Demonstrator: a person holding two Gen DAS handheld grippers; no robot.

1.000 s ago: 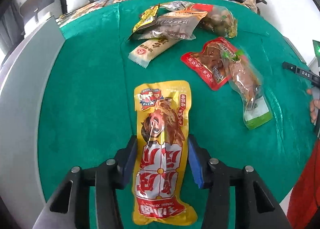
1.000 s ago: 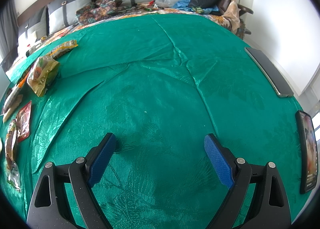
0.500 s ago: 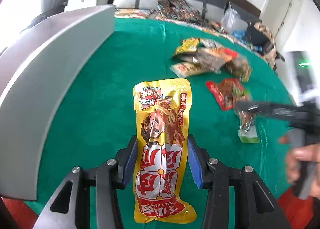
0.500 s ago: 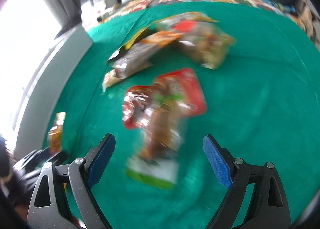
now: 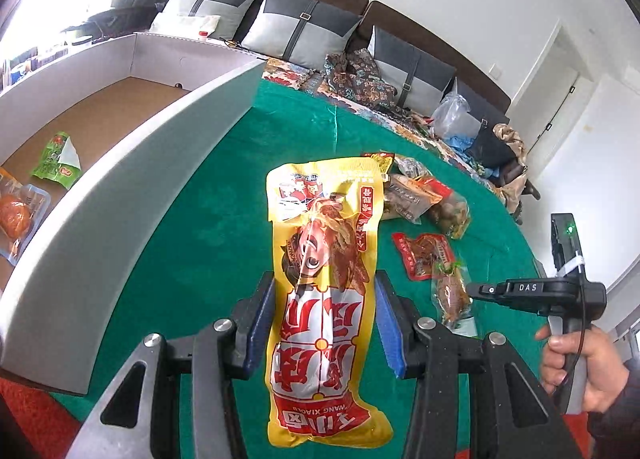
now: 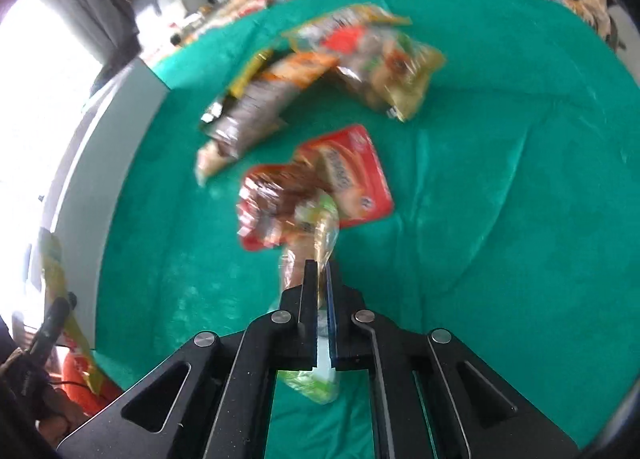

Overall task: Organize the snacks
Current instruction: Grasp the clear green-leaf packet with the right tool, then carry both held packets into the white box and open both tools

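Observation:
My left gripper is shut on a long yellow snack packet, held up over the green table cloth beside a white cardboard box. My right gripper is closing tight on a clear packet with a green end, and its pads press on it. That packet lies partly on a red packet. In the left wrist view the right gripper reaches in from the right onto the clear packet, with a person's hand on its handle.
The box holds a green packet and an orange one on its brown floor. A pile of several snack bags lies farther back on the cloth. A sofa with grey cushions stands behind the table.
The left gripper has risen and swung left with the yellow packet, so the box's inside now shows. The right gripper swung from bare cloth to the snacks and shut on the clear packet.

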